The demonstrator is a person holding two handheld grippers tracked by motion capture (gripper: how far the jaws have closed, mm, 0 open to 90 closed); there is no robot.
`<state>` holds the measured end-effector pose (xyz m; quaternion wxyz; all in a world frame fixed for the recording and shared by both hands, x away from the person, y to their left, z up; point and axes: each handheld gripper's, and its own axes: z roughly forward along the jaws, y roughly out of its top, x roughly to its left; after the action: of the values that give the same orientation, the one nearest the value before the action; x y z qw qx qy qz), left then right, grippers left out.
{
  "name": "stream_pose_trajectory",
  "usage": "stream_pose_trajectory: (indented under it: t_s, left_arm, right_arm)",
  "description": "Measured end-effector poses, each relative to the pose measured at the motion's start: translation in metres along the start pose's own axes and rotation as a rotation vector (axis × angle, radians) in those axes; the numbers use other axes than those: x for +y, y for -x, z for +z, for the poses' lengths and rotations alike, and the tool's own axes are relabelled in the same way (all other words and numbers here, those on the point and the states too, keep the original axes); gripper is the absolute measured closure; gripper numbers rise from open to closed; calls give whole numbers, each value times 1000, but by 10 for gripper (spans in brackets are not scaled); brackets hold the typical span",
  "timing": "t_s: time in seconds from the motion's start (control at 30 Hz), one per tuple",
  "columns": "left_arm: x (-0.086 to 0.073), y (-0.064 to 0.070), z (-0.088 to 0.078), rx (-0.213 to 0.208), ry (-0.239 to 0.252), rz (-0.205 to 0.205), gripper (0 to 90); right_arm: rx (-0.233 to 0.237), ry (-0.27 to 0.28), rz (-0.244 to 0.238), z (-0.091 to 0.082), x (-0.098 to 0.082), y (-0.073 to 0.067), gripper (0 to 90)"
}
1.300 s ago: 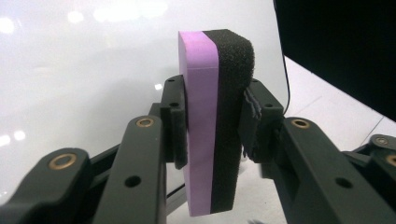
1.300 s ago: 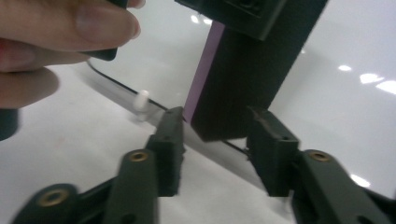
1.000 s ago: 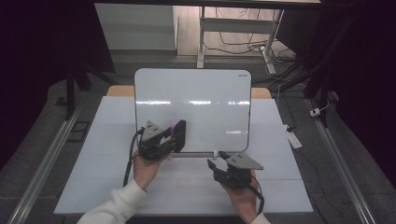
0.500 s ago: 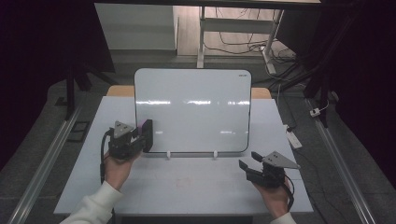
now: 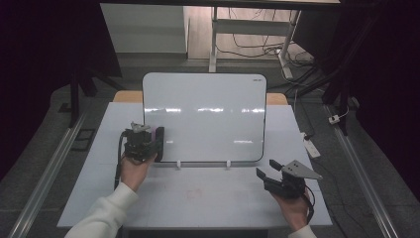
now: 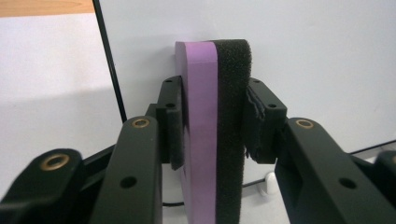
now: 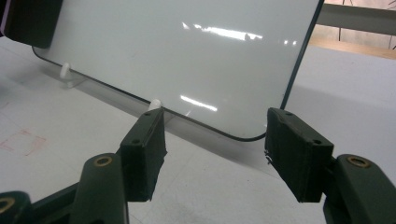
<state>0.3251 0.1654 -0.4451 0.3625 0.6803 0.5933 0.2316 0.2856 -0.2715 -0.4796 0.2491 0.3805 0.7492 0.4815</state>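
A whiteboard (image 5: 208,119) stands upright on small white feet at the middle of the white table (image 5: 218,203). My left gripper (image 5: 154,144) is shut on a purple eraser (image 5: 159,141) with a black foam face, at the board's lower left edge. In the left gripper view the pads (image 6: 170,126) press the eraser (image 6: 205,70) from both sides, though the left gripper (image 6: 211,121) has just eased its jaws slightly wider. My right gripper (image 5: 266,168) hovers at the front right, open; in the right gripper view it (image 7: 215,149) has just spread wider with nothing between its jaws, facing the board's lower corner (image 7: 252,135).
A faint red mark (image 5: 195,193) lies on the table in front of the board. A white power strip (image 5: 311,146) rests off the table's right edge. Metal rails (image 5: 47,173) run along both sides, and a desk frame with cables (image 5: 257,44) stands behind.
My left hand carried the eraser leftward along the board's bottom to its left edge. My right hand swung out to the front right corner and its jaws spread wider.
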Motion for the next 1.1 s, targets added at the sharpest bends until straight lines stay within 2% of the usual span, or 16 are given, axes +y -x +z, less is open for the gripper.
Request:
stream_pose_trajectory:
  t_s: [0.07,0.13,0.2,0.3,0.43,0.6,0.7,0.83,1.0,1.1]
  left_arm:
    - [-1,2,2,-1,0,4,571]
    - [-3,1,2,-11,9,3,459]
    - [-5,1,-1,-14,34,11,406]
    - [-10,-2,-11,-42,77,33,361]
    - [-23,-9,-26,-132,106,69,330]
    - [-40,-22,-38,-249,84,119,316]
    - [-53,-32,-43,-293,82,131,322]
    - [-70,-47,-48,-306,69,145,322]
    - [-90,-65,-55,-314,58,135,323]
    - [-98,-72,-57,-320,50,134,324]
  right_arm:
    - [-4,0,4,0,-1,1,378]
    - [-5,2,4,0,-1,2,378]
    - [0,6,4,0,-1,3,377]
    - [-2,14,-4,0,-1,4,371]
    - [29,9,-8,0,-1,8,354]
    - [65,-25,-25,4,-3,12,351]
    - [84,-44,-44,6,-6,14,351]
    - [100,-65,-58,7,-10,17,350]
    - [106,-84,-75,7,-14,20,347]
    - [107,-94,-81,7,-16,23,346]
